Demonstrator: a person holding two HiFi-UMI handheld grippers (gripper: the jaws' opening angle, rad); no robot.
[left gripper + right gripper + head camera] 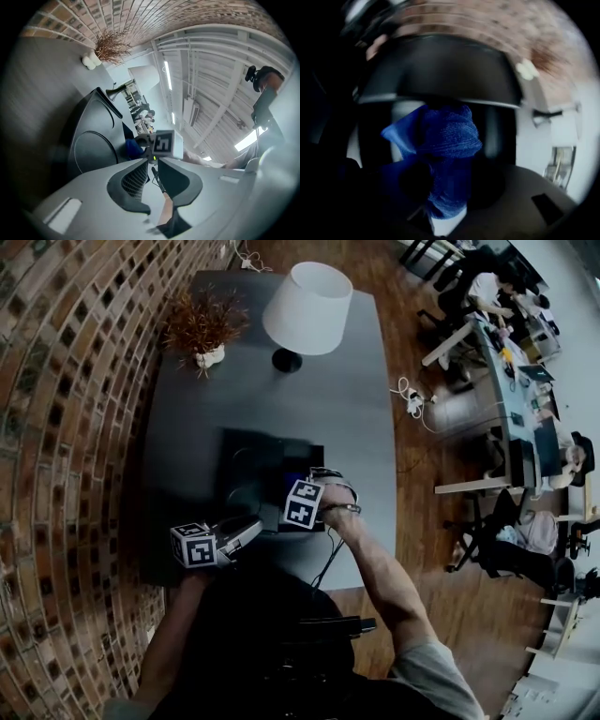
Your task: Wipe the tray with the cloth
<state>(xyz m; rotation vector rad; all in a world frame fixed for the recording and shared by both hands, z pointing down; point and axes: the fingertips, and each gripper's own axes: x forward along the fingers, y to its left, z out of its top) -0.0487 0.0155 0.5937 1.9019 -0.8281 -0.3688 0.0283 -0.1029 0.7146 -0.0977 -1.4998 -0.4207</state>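
Blue cloth, one, pinched in the right gripper above one black tray; left gripper jaws pressed together, empty.

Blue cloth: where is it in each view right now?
Head view: blue cloth low centre, over the black tray.
Left gripper view: blue cloth small, just left of centre.
Right gripper view: blue cloth fills the centre, close up.
Shared landmark: white vase, top left in head and left gripper views, upper right in right gripper view.
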